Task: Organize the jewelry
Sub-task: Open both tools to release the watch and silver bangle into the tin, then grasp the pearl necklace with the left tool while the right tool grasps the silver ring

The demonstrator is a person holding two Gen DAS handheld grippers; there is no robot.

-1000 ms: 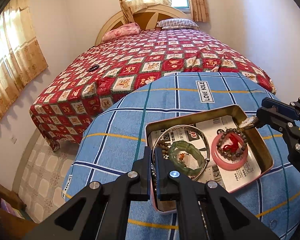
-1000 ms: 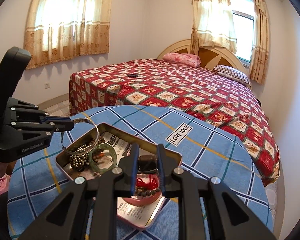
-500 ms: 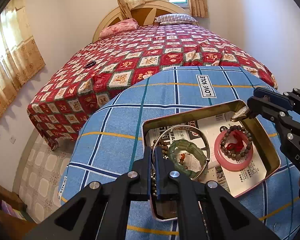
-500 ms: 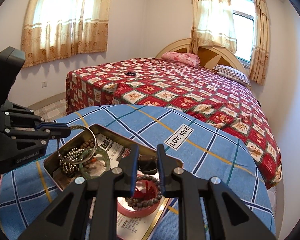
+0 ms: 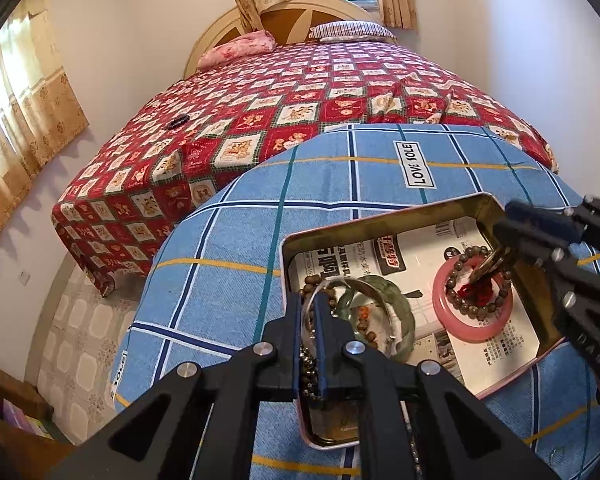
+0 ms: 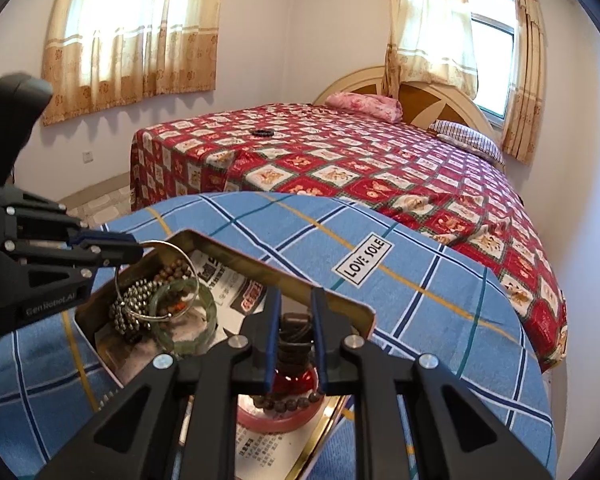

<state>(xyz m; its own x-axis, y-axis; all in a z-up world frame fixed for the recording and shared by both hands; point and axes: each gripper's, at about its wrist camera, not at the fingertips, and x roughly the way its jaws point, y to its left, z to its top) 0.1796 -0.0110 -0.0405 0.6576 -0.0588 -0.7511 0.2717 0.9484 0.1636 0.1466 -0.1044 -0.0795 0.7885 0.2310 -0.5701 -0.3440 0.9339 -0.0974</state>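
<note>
1. A bedroom: a bed under a red patchwork cover fills the back, with curtained windows behind it.
2. In front stands a counter draped in a blue checked cloth bearing a "LOVE SOLE" label.
3. On the counter lies an open metal tin, lined with printed paper.
4. In the tin's left part sit a green bangle, a silver bangle and dark bead strands, piled together.
5. In its right part a pink bangle lies flat, with a brown bead bracelet and a red cord on it.
6. The left claw is nearly together, its jaws having just opened slightly; the silver bangle's rim runs between them, still pinched at the tips in the right wrist view.
7. The right claw is clamped on a small dark metallic piece, a watch or clasp, I cannot tell which, just above the pink bangle.
</note>
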